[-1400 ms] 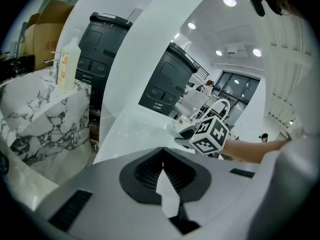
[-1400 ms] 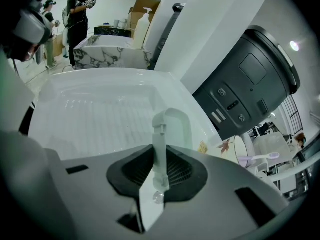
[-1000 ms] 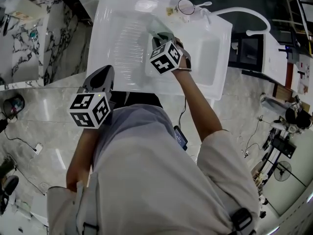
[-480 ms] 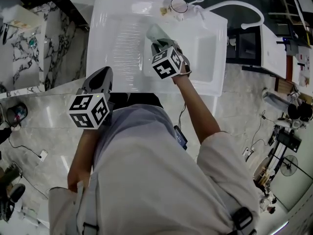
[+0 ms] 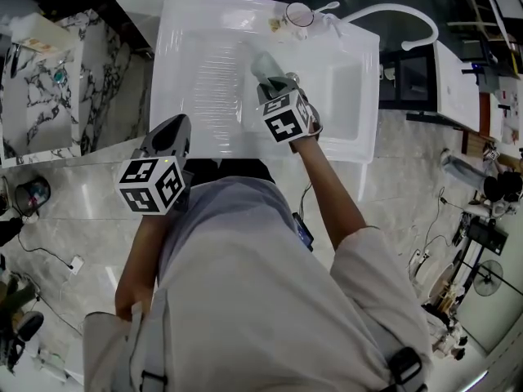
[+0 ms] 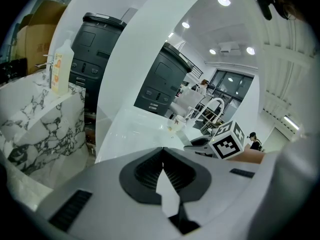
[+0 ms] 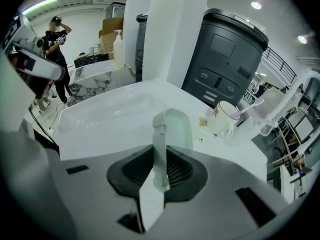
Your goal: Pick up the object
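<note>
Right gripper [image 5: 274, 86] rolled, clamping pale object [image 5: 263, 62], arm [image 5: 327, 188] outstretched

- Head view: overhead, steeply down past the person's torso [image 5: 261, 284]; white sink unit [image 5: 204, 72] upper centre.
- Left gripper view: low, near level across that unit — mug [image 6: 175, 124] mid-frame.
- Right gripper view: close, tilted down — shares mug and pale green object [image 7: 160, 144] with head view.

Left gripper [image 6: 162, 158], right gripper [image 7: 161, 170]: two. Pale green cup [image 7: 176, 130]: one. Mug [image 5: 299, 13], 12 o'clock: one. Faucet [image 5: 392, 6], 1 o'clock: one. Pump bottle [image 7: 118, 46]: one.
</note>
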Demonstrator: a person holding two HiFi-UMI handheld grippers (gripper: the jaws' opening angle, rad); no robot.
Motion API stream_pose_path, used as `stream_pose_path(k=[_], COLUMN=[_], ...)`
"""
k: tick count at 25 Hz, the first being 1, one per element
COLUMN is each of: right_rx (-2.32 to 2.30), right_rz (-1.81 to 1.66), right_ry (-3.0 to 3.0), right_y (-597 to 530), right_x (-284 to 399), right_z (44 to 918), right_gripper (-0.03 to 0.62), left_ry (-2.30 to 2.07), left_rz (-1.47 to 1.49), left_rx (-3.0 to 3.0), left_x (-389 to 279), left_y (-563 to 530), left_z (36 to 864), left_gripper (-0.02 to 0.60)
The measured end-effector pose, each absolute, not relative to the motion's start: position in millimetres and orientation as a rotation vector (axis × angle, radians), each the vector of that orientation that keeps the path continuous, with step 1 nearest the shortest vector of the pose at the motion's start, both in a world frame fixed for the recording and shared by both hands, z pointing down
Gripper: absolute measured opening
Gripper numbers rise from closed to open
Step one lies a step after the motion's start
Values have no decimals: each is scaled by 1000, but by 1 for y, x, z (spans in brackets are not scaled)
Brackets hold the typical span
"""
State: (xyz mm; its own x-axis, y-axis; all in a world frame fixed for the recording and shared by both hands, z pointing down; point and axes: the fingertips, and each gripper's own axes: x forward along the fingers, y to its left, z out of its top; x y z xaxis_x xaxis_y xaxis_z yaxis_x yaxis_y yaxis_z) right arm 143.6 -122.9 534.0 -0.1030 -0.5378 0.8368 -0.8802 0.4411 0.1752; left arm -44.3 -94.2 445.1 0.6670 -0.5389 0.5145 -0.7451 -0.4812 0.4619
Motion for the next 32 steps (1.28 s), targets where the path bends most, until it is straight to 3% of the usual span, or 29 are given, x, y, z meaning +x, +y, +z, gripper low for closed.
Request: stream_pose_path(k=[32], right_rx=[1386], right_rz=[760], right_ry=[-1879], right_y=[-56], right_x=[112], right_z=[511], right_gripper=[71], left_ry=[-926], left_rz=[435], left_rx=[2231], left_x=[-65], left_y=[-87], left_z=[451], left_gripper=[0])
